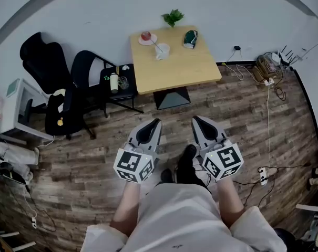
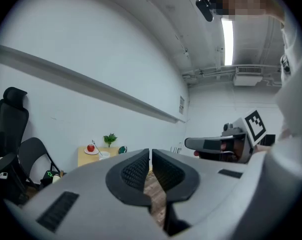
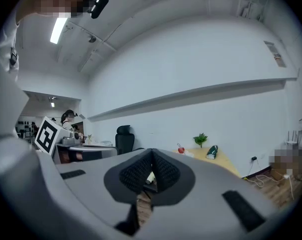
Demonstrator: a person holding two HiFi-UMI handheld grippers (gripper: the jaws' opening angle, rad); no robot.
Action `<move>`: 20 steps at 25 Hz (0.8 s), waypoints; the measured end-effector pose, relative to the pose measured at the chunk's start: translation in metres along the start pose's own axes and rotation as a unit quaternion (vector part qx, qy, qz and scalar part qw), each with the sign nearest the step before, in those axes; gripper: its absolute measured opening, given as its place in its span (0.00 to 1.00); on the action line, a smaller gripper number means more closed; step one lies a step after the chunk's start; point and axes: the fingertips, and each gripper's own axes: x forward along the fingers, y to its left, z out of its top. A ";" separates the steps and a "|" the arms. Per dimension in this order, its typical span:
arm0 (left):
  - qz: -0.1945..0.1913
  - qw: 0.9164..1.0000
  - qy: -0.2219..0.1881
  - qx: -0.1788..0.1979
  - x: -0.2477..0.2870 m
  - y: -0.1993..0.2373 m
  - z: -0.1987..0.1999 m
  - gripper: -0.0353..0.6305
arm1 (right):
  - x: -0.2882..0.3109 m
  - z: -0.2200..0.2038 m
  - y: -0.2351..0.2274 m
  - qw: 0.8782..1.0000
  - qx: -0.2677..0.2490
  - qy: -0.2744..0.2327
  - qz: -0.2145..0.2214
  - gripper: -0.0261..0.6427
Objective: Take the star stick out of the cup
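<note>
Two grippers, both shut tight and empty: left gripper (image 2: 150, 156) with pads pressed together, right gripper (image 3: 151, 156) likewise, nothing caught between.

Well apart from the work as yet. Farther out, across open floor, the table (image 1: 185, 67). On its far half, the white cup (image 1: 162, 51) with the stick (image 1: 157, 45) standing tilted in it, leaning toward the plate (image 1: 147, 39) and apple (image 1: 145, 35). Star end too small to make out.

Judged step: the approach, with none of the task done. To do it well, probably:
- Walk up to the table before reaching.
- Open one gripper early.
- Come at the stick above the cup's rim and close on the bare shaft.
- Draw it out along its own lean, so as not to tip the cup.
- Likely worth steadying the cup with the other gripper.
- Keep clear of plate and plant (image 1: 173, 17).

Pose: held side by side, low and close in at about waist height, noses aimed forward at the table and tipped slightly down.
</note>
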 end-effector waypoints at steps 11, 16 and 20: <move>-0.003 1.000 0.006 0.001 0.014 0.009 -0.001 0.08 | 0.015 -0.001 -0.008 1.000 0.006 0.005 0.003 0.04; 0.006 1.000 0.010 0.006 0.023 0.017 -0.002 0.08 | 0.023 -0.003 -0.015 1.000 0.009 0.007 0.007 0.05; 0.006 1.000 0.020 0.015 0.035 0.026 -0.001 0.08 | 0.039 -0.004 -0.026 1.000 0.014 0.012 0.012 0.08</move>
